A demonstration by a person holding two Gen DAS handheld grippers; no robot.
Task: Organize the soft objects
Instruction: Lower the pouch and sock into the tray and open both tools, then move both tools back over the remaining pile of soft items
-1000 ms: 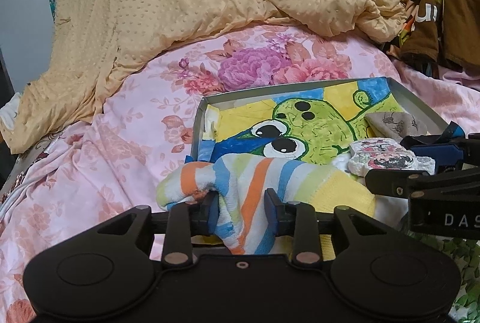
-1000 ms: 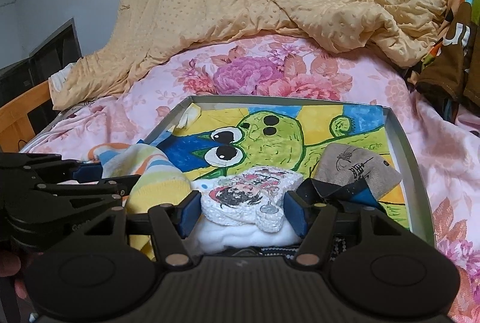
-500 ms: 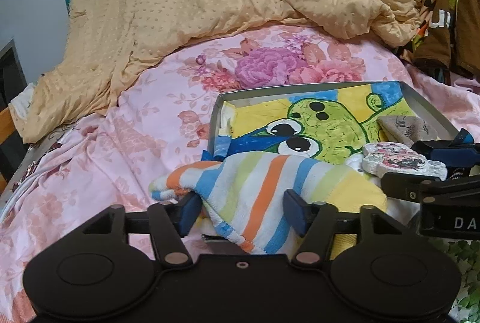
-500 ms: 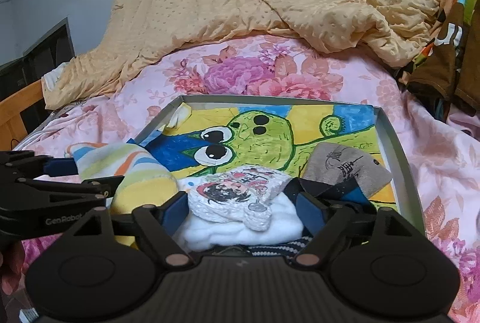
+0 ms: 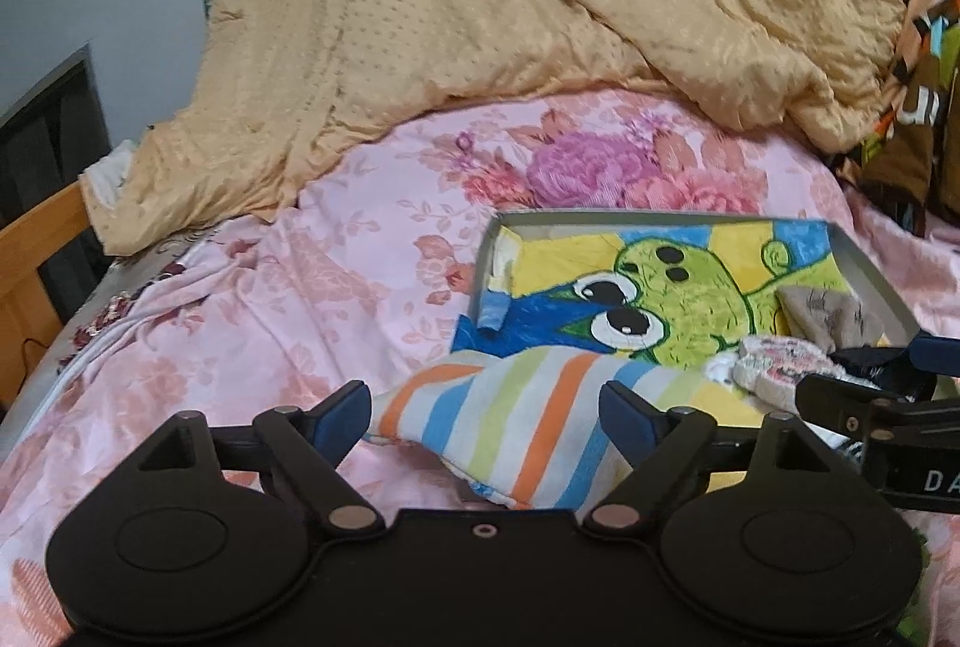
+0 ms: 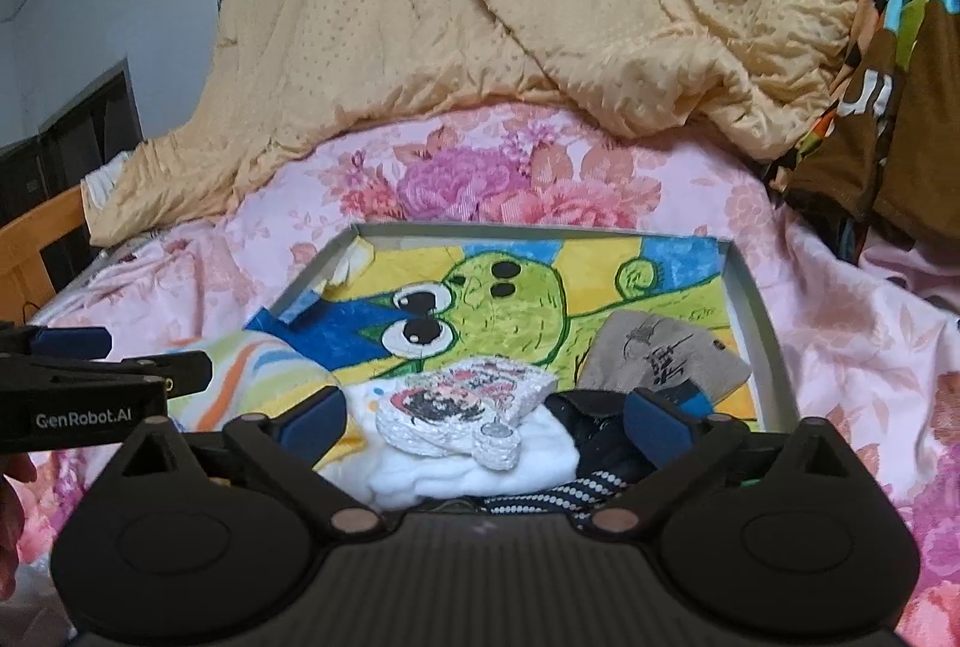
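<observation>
Release step: left gripper point(image 5: 486, 410) jaws opening, rainbow-striped terry towel point(image 5: 540, 425) loose between them at the grey cartoon-lined tray point(image 6: 750, 299) near-left corner. Right gripper point(image 6: 483, 422) jaws opening around white printed knit bundle point(image 6: 462, 401) inside the tray's near edge. Next: back both off clear.

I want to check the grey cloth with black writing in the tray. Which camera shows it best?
The right wrist view shows it best: the grey cloth lies near the middle, whole, its black marks clear, against the tray wall. The left wrist view shows the cloth small at the right edge, its marks blurred.
</observation>
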